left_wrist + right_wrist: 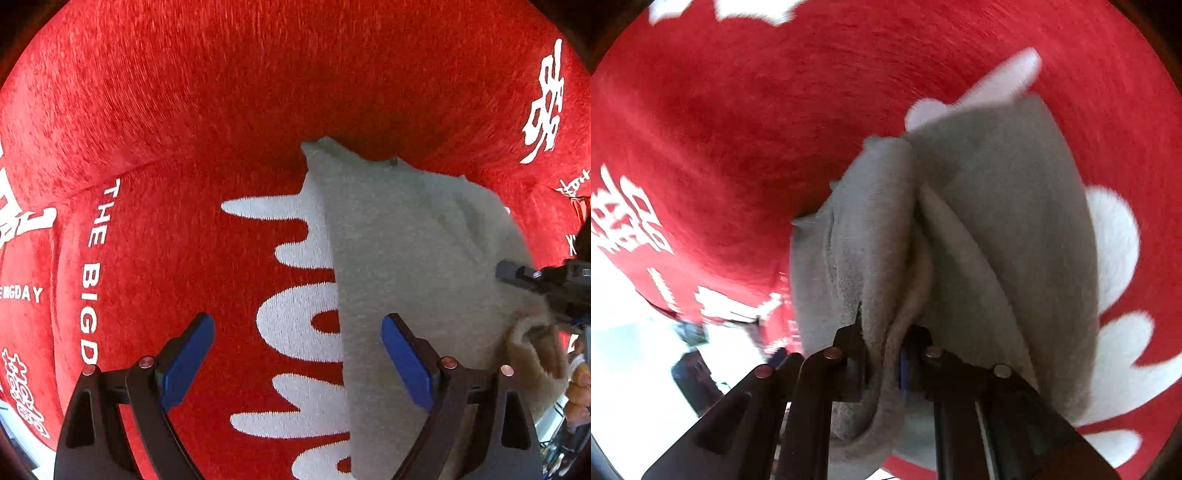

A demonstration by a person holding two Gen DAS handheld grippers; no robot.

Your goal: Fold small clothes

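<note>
Bare red blanket [184, 110] left of grey garment [406, 258] (open passage).

Red plush cover [258, 92] with white lettering, bright pale floor [624, 369]

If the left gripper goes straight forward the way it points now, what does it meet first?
Probably the red cloth with white print. The left gripper stands open above it, and the grey garment has its edge just inside the right finger, so that finger may touch it.
</note>
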